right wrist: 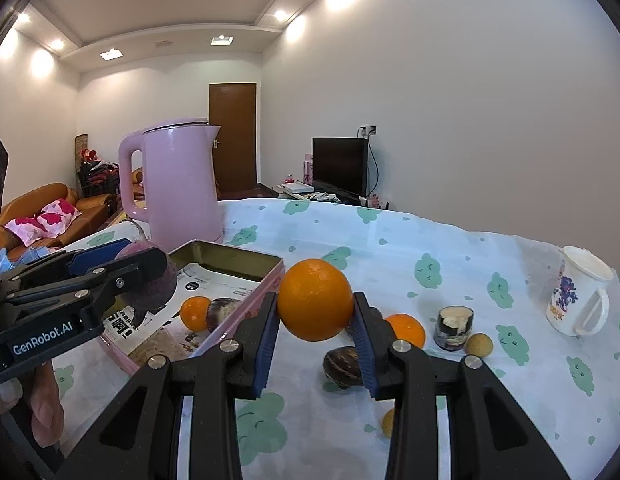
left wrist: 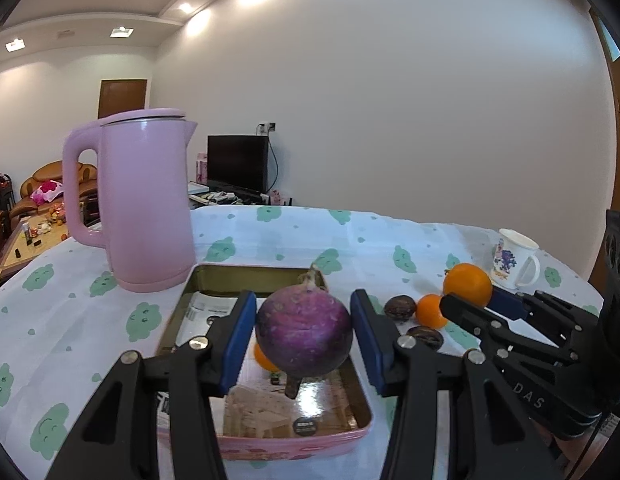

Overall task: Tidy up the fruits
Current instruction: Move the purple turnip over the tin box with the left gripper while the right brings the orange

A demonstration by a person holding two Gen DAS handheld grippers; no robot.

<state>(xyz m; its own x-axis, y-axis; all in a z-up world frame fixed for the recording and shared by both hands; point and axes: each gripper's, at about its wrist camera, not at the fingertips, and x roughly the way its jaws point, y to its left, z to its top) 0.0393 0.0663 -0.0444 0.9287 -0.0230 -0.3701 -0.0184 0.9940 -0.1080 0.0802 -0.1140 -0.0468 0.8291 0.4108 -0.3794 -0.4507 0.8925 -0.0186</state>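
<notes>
1. Left gripper (left wrist: 304, 330) brackets a round purple root vegetable (left wrist: 304, 330) above the shallow pink metal tin (left wrist: 351, 380); whether its blue pads actually touch the skin is unclear.
2. Right gripper (right wrist: 315, 310) clamps a large round orange (right wrist: 314, 300), held above the cloud-print tablecloth (right wrist: 449, 264) just beside the tin.
3. Risk: both loads are smooth and round, so a slack squeeze could let one roll out, bounce off the tin rim or scatter the small orange (right wrist: 195, 313) inside.
4. Partly hidden: the dark brown fruit (right wrist: 341, 366) behind the right finger.

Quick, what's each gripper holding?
Left gripper: shut on the round purple turnip.
Right gripper: shut on the big round orange.
</notes>
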